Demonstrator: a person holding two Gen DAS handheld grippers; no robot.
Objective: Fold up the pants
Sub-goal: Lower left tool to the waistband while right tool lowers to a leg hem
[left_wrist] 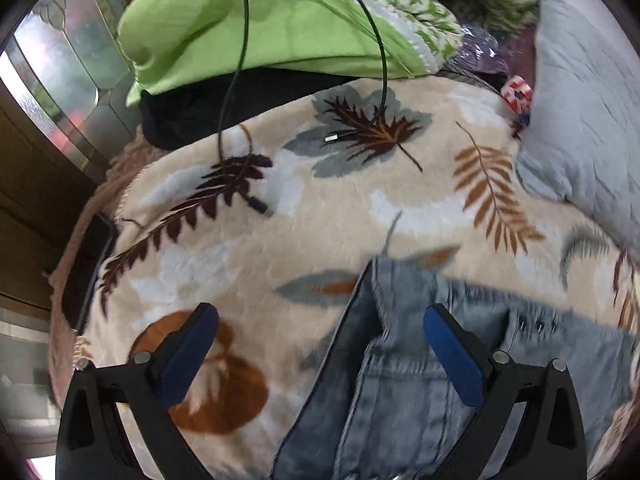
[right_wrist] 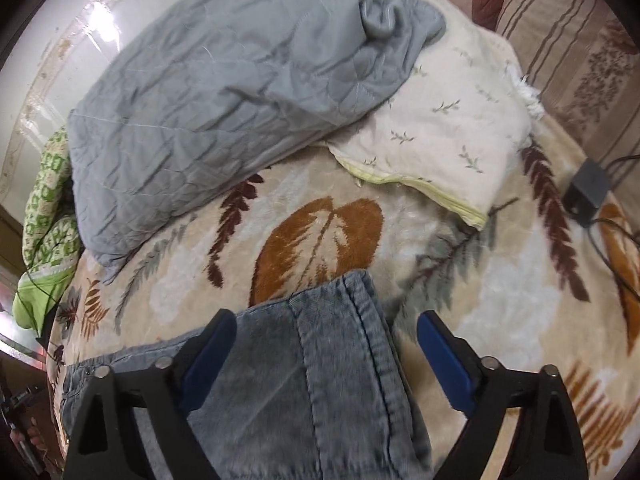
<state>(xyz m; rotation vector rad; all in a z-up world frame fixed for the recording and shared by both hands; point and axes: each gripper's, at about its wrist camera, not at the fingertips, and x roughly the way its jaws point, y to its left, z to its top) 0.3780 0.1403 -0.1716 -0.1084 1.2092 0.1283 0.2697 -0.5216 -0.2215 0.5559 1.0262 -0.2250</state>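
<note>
Denim pants: faded light-blue jeans (left_wrist: pixel 404 364), spread on cream plush blanket with brown and grey leaf print (left_wrist: pixel 328 208), near its front edge, seams and a row of dark rivets visible.
Left gripper (left_wrist: pixel 320 316): black arms with blue pads, jaws spread wide, holding nothing; one corner of jeans lying below, between the fingers.
Right gripper (right_wrist: pixel 326 322): jaws equally wide apart, nothing clamped; folded denim end (right_wrist: pixel 332 360) lying under the gap.
Behind pants: grey quilted comforter (right_wrist: pixel 224 92), bunched, resting on blanket beside cream pillow with small twig pattern (right_wrist: pixel 448 128).
Far left side: lime-green cloth (left_wrist: pixel 248 20) over something black, thin black cable (left_wrist: pixel 240 80) running down onto blanket.
Right edge: small dark-grey box with cords (right_wrist: pixel 586 192) on blanket.
</note>
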